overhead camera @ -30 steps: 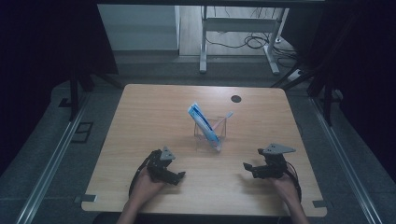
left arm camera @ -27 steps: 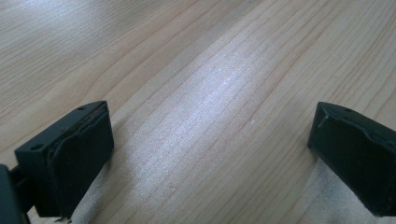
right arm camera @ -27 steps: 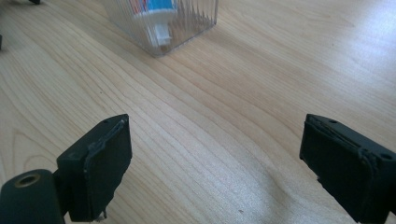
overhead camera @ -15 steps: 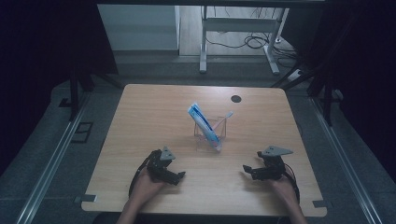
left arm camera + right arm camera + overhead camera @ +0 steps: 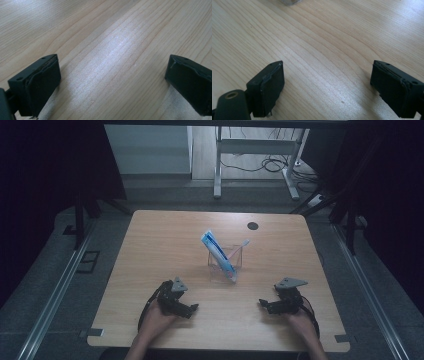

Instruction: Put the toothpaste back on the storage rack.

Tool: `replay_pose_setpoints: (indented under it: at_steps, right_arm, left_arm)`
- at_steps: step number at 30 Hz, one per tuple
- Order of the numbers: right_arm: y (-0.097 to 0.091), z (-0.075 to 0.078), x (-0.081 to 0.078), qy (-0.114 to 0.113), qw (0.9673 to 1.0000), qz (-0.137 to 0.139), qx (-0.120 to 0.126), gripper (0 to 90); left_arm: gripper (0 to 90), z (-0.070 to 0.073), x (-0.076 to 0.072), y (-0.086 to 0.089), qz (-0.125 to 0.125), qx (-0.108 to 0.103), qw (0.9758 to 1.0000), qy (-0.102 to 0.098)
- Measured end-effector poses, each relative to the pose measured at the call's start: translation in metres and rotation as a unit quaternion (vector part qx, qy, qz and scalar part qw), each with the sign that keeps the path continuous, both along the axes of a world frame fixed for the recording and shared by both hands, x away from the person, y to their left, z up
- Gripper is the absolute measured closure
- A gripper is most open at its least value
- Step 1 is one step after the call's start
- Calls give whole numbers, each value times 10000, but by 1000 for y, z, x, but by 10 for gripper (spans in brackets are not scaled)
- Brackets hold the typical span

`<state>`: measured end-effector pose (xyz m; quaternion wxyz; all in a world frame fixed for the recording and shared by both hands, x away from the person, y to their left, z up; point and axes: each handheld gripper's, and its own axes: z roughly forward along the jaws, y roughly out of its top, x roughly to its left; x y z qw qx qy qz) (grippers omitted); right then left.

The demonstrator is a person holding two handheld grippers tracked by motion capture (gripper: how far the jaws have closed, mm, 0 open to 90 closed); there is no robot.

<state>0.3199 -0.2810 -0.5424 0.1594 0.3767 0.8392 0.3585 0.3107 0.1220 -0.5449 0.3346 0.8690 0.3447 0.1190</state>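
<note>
While both grippers are rested low on the table (image 5: 150, 240), nothing is gripped.

The left gripper (image 5: 192, 308) and right gripper (image 5: 263, 304) are held with jaws wide apart; the tube (image 5: 218, 253) is propped aslant in the clear holder (image 5: 226, 264), well apart from both.
</note>
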Motion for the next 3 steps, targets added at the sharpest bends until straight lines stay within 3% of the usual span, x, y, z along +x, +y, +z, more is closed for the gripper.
replay_pose_setpoints:
  at_steps: [3]
  right_arm:
    - [0, 0, 0, 1, 10000, -5, 5, 115]
  left_arm:
    - [2, 0, 0, 0, -1, -1, 10000, 0]
